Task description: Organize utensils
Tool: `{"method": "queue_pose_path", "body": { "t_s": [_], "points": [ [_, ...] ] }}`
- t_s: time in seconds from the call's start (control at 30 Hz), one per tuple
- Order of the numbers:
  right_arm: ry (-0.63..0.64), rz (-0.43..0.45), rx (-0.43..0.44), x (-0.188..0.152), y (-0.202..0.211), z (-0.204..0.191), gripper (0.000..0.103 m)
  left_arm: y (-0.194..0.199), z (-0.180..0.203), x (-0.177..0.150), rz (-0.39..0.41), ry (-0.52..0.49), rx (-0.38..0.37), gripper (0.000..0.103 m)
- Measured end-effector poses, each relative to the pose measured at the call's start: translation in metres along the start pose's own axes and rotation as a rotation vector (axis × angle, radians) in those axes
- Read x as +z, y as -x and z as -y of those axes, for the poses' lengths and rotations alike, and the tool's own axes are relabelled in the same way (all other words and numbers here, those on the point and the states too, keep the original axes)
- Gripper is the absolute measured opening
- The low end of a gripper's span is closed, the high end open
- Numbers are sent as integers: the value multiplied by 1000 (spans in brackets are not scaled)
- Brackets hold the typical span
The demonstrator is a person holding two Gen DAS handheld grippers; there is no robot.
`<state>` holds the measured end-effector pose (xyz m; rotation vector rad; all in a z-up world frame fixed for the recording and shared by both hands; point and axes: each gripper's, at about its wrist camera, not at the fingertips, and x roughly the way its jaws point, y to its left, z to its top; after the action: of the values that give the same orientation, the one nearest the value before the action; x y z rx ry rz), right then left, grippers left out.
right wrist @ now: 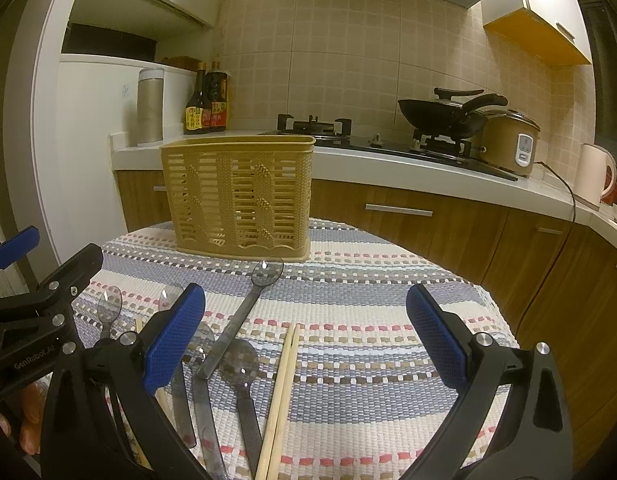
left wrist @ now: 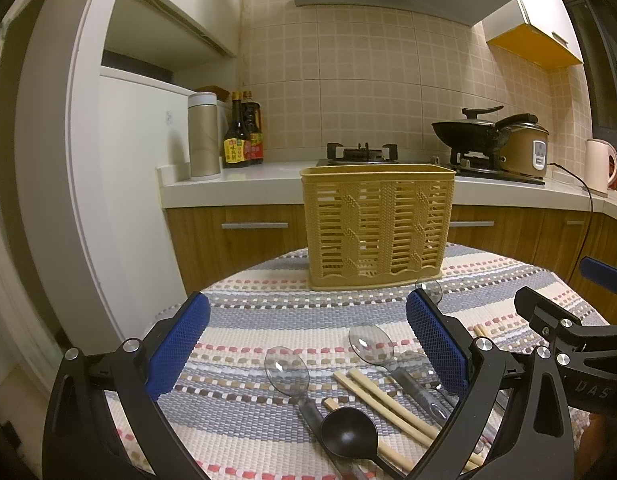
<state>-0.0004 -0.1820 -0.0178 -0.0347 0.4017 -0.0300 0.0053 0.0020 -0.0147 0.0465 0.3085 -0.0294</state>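
I'm at the start: both my left gripper (left wrist: pixel 306 354) and right gripper (right wrist: pixel 306 344) hang wide open and empty over clear plastic spoons (left wrist: pixel 287 368) and wooden chopsticks (right wrist: pixel 282 392) low in frame, the tan slatted plastic basket (left wrist: pixel 376 226) mid-frame beyond, so next I'd lower onto one utensil.

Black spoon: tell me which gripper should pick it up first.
Left. The black spoon lies between the open fingers of the left gripper, low in its view. The right gripper is also open, but frames a chopstick pair; the black spoon isn't visible there.
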Motion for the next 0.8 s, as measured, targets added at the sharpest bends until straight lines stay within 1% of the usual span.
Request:
{"method": "queue_pose_path", "body": {
  "t_s": [0.2, 0.33, 0.43, 0.53, 0.57, 0.6, 0.63, 0.67, 0.77, 0.8],
  "points": [
    [-1, 1, 4, -1, -2, -3, 96, 0, -1, 1, 1, 5, -1, 96],
    [-21, -15, 2, -1, -3, 2, 96, -1, -2, 1, 0, 10, 1, 95],
    [-36, -28, -10, -2, -4, 6, 96, -2, -7, 2, -19, 29, -14, 95],
    [-43, -58, -15, 0, -7, 8, 96, -7, -19, 4, -71, 73, -52, 95],
    [-35, -69, -16, 1, -9, 7, 96, -9, -27, 7, -91, 99, -77, 95],
    [-26, -102, -13, 2, -11, 6, 96, -10, -33, 8, -100, 111, -88, 94],
    [-12, -124, -18, 4, -14, 4, 96, -12, -41, 10, -115, 121, -94, 93],
    [15, -127, -34, 6, -16, 1, 96, -14, -47, 13, -133, 126, -96, 92],
    [48, -176, -37, 17, -24, -3, 96, -24, -66, 18, -205, 137, -120, 86],
    [45, -166, -34, 20, -27, -2, 96, -27, -74, 20, -227, 146, -146, 83]
  ]
}}
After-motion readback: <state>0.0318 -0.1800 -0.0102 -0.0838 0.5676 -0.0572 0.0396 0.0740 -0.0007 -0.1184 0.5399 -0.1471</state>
